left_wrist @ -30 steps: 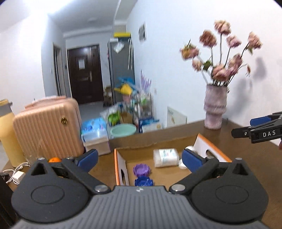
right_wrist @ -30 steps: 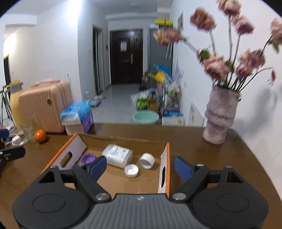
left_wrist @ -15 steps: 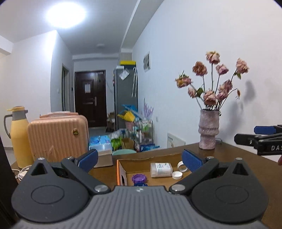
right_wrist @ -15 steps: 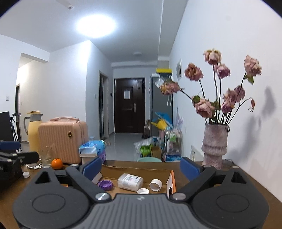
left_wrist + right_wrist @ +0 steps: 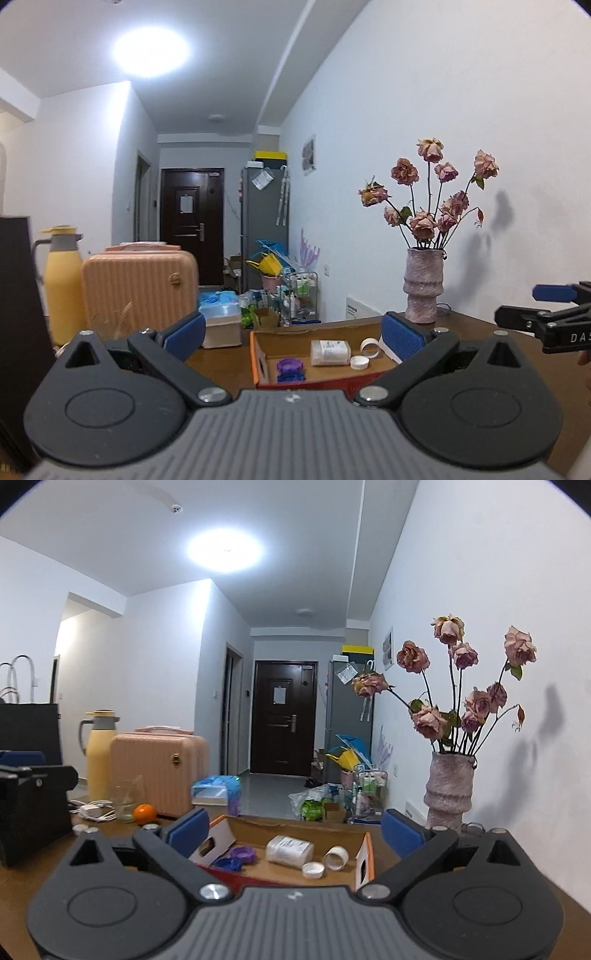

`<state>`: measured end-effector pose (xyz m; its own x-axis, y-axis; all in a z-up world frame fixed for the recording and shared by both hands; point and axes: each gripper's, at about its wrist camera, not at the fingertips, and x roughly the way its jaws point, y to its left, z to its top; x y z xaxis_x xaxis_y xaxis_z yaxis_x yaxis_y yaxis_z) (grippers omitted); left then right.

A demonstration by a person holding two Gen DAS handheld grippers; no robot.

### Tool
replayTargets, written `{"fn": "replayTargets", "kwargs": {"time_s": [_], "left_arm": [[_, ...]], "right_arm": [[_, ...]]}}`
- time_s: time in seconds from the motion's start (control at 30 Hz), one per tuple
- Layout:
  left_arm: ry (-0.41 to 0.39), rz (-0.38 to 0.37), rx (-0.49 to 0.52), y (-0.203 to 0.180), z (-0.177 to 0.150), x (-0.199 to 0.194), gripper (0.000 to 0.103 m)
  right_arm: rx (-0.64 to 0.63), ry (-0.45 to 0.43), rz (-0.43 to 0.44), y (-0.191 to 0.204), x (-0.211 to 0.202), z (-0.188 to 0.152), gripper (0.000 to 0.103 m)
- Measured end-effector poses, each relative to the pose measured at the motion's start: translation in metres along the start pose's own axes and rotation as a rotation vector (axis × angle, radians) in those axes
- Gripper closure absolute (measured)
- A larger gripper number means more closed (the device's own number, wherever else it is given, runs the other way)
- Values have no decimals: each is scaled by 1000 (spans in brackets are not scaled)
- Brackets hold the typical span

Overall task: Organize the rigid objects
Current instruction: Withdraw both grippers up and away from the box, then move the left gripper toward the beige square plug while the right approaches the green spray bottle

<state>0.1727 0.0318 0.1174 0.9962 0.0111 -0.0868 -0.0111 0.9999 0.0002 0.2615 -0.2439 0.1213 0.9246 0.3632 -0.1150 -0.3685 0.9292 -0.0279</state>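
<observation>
On desk: cardboard box [image 5: 364, 853], open top, flaps up.
Bottle [image 5: 289, 850]: white, on its side in the box middle, long axis running left-right across the box.
Caps: purple lid [image 5: 242, 853] and blue lid [image 5: 227, 864] left of bottle; white cap [image 5: 313, 870] and white ring [image 5: 336, 857] to its right.
Left gripper [image 5: 291, 334]: wide, holding nothing, above near edge.
Right gripper [image 5: 293, 829]: wide, holding nothing.
Vase [image 5: 447, 790]: upright, right of box.

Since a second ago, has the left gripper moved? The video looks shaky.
Yes. The left gripper tipped upward: the cardboard box and vase sit lower in its view, with more ceiling showing.
</observation>
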Motion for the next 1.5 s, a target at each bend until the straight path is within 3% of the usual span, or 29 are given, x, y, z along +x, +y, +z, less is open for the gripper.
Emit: {"fn": "replayTargets", "kwargs": {"time_s": [0.23, 0.4, 0.7, 1.23, 1.4, 1.5], "left_arm": [[45, 36, 19, 1, -55, -52, 0], [93, 6, 60, -6, -78, -70, 0], [206, -53, 54, -18, -114, -63, 0], [378, -53, 66, -30, -127, 38, 0], [375, -103, 96, -32, -113, 83, 0], [376, -143, 115, -32, -102, 116, 0]], "right_arm": [[16, 23, 20, 8, -49, -43, 0], [51, 63, 43, 14, -76, -73, 0], [99, 118, -26, 23, -103, -121, 0], [131, 283, -105, -8, -11, -134, 0], [179, 334, -51, -15, 29, -128, 0], [144, 353, -30, -9, 56, -125, 0]]}}
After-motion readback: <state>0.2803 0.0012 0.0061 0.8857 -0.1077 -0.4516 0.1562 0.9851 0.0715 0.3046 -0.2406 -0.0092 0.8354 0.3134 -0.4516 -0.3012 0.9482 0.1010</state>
